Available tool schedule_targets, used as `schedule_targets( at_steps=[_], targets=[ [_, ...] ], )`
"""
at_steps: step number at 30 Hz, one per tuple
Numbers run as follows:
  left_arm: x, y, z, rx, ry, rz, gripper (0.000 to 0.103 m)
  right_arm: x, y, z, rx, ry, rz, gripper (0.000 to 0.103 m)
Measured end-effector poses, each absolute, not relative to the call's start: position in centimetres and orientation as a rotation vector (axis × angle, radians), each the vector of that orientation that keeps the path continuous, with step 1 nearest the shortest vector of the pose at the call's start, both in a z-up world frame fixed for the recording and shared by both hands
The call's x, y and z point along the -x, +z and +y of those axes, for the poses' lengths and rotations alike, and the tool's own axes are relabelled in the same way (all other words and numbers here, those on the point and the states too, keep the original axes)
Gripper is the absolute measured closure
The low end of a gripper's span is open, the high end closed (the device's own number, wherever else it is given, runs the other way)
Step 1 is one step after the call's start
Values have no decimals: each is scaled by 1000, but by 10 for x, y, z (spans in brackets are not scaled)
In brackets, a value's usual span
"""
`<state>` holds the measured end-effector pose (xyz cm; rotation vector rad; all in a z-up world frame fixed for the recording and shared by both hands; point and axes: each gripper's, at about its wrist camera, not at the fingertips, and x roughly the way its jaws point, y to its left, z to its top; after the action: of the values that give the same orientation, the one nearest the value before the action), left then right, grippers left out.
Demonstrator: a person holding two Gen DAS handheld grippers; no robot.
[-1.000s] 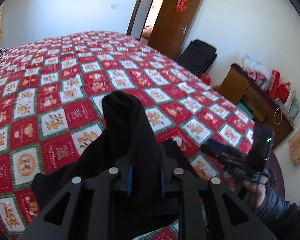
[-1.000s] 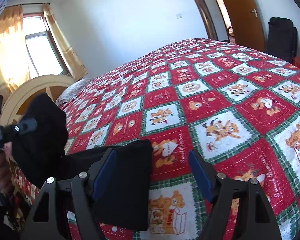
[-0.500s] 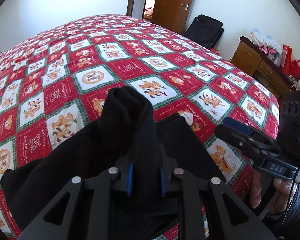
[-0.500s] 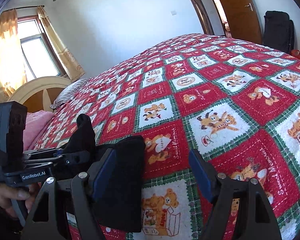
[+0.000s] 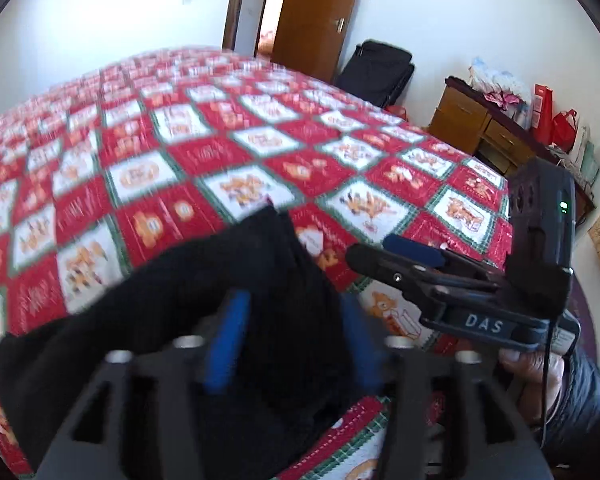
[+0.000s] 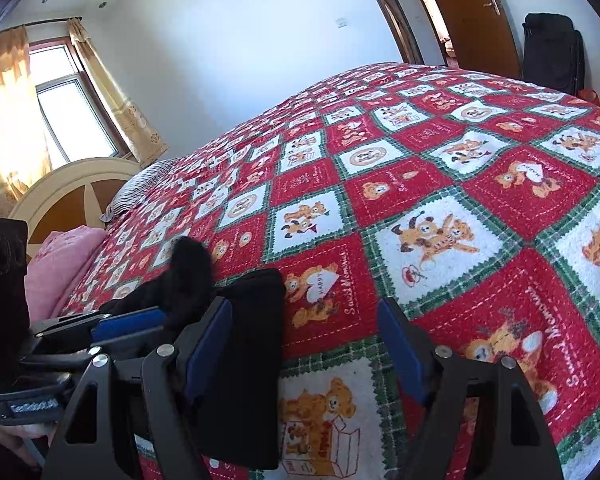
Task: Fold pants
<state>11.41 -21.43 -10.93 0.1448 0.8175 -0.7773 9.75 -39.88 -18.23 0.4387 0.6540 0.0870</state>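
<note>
Black pants (image 5: 180,320) lie bunched at six o'clock on the quilt (image 6: 440,184); my left gripper (image 5: 292,344) is opening around a fold, my right gripper (image 6: 304,344) gapes empty. I judge flattening remains.

White walls (image 6: 240,40) enclose a bedroom filled by a bed under a red, white and green teddy-bear quilt (image 6: 440,184). At its head stand a cream headboard (image 6: 72,184) and a sunlit window (image 6: 72,120) with yellow curtains (image 6: 116,104). A brown wooden door (image 5: 316,16) stands open; a wooden dresser (image 5: 488,132) lines the wall.
</note>
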Motion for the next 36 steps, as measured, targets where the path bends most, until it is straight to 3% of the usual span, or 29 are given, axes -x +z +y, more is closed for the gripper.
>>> schedule_targets(
  at_steps=[6,11,16,17,18,19,21,32,33,34,36],
  targets=[
    [-100,-78,-183,-165,-710,626,8,-90,-173,-406,-495,110,607,27],
    [-123,-96,-127,-113,-523,624,7,-80,-142,-368,-424,261,567,27],
    [-145,-127,-67,58,-384,710,7,-84,-149,-316,-249,314,689,29],
    [-144,-132,-61,68,-368,714,7,-86,-156,-314,-235,301,720,37],
    [-144,-136,-57,74,-358,716,7,-88,-161,-314,-218,277,745,67],
    [-145,-141,-55,74,-349,716,7,-87,-164,-317,-222,264,757,82],
    [-149,-150,-53,50,-325,720,7,-82,-169,-331,-274,262,782,85],
    [-151,-163,-47,44,-317,743,2,-77,-195,-357,-360,232,888,86],
    [-151,-163,-46,51,-317,747,2,-76,-190,-358,-358,216,871,82],
    [-150,-163,-45,52,-316,746,2,-73,-180,-358,-324,163,816,66],
    [-146,-160,-45,53,-324,734,2,-67,-154,-352,-259,134,684,52]
  ],
)
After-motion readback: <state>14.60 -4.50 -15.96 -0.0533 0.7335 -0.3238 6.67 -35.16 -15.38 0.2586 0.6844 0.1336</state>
